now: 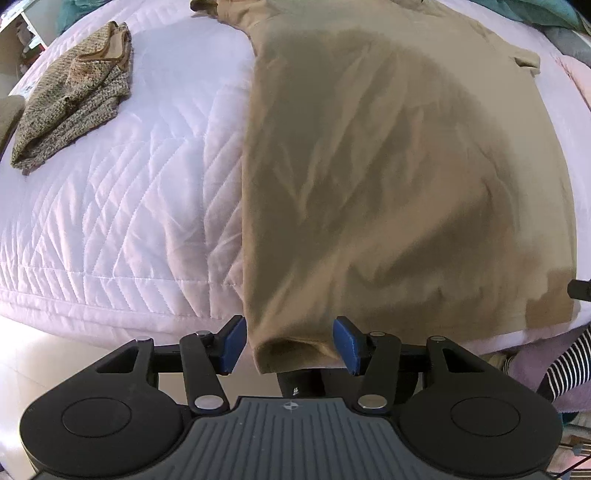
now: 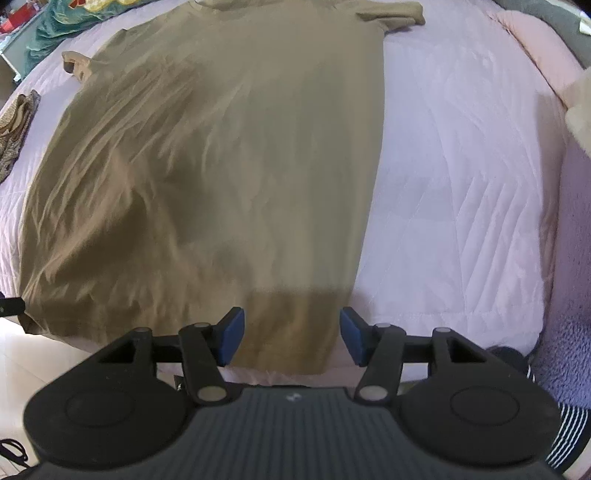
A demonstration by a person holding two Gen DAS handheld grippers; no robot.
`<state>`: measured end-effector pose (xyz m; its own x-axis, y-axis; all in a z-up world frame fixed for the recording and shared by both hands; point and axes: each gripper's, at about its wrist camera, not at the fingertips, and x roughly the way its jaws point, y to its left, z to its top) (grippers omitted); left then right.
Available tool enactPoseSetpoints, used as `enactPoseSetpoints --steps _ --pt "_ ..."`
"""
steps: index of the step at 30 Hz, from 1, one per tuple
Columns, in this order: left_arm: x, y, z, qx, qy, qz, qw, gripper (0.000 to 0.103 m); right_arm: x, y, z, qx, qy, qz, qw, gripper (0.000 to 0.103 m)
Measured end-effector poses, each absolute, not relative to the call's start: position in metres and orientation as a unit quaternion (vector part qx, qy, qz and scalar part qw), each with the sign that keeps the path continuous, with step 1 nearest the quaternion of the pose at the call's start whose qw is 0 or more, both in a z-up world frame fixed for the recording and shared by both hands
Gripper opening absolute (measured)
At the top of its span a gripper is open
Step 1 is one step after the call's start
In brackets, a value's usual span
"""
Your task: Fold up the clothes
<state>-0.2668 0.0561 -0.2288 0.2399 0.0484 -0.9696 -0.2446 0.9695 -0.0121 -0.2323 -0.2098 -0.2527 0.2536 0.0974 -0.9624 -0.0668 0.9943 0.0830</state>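
Observation:
A tan T-shirt (image 1: 388, 177) lies spread flat on a pale quilted bed (image 1: 122, 206), collar far, hem near. It also shows in the right wrist view (image 2: 221, 166). My left gripper (image 1: 290, 345) is open, its blue pads either side of the shirt's near left hem corner, which hangs over the bed edge. My right gripper (image 2: 291, 341) is open, its pads straddling the near right hem corner. Neither jaw has closed on the cloth.
A folded speckled knit garment (image 1: 74, 99) lies on the bed at the far left. A pink pillow (image 2: 535, 48) sits at the far right. Teal fabric (image 2: 48, 33) lies beyond the bed. A striped sleeve (image 1: 569, 362) shows at the right edge.

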Motion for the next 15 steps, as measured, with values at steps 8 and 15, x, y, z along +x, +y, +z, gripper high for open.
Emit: enactPoseSetpoints --steps 8,15 --pt "-0.269 0.054 -0.241 -0.088 0.61 0.08 0.783 0.054 -0.238 -0.219 -0.276 0.02 0.628 0.034 0.777 0.061" --pt "-0.268 0.055 -0.244 -0.089 0.61 0.091 0.782 0.055 -0.237 -0.215 -0.289 0.018 0.633 0.038 0.773 0.062"
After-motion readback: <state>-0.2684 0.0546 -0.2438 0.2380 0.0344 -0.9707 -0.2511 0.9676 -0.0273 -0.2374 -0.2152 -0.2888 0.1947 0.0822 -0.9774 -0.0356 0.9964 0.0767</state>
